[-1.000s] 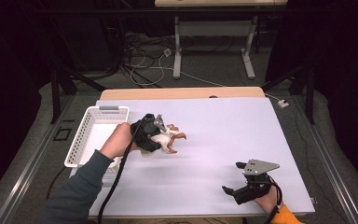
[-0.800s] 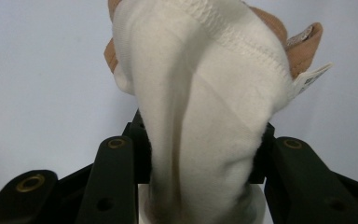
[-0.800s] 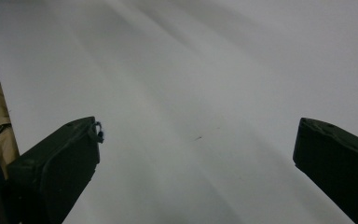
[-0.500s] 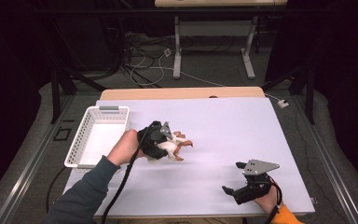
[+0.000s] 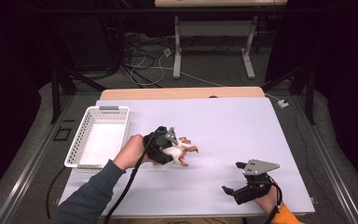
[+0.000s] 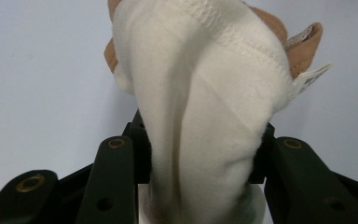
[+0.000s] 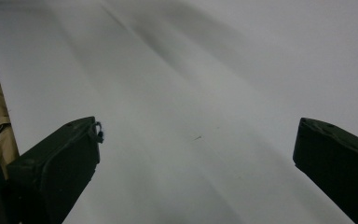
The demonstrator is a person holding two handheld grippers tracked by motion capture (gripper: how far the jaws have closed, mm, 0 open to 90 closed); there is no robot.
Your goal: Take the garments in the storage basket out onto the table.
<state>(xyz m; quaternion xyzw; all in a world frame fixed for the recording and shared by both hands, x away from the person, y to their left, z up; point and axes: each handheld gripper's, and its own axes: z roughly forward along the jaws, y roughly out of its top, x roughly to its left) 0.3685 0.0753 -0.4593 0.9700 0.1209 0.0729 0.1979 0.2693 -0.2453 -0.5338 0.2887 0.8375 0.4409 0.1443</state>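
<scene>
A soft white and tan cloth toy with a small tag is held over the middle of the white table. My left gripper is shut on it. In the left gripper view the white cloth toy bulges up between the two black jaws, its tan parts and tag at the top. My right gripper rests low near the table's front right edge, pointing left. In the right gripper view its jaws stand wide apart over bare table, so it is open and holds nothing.
A white slotted basket stands at the table's left edge, nothing visible inside. A wooden strip runs along the far edge. Beyond it are table legs and cables on a dark floor.
My left gripper has carried the cloth toy to the right, away from the basket and toward the table's middle. The right gripper has stayed in place.
</scene>
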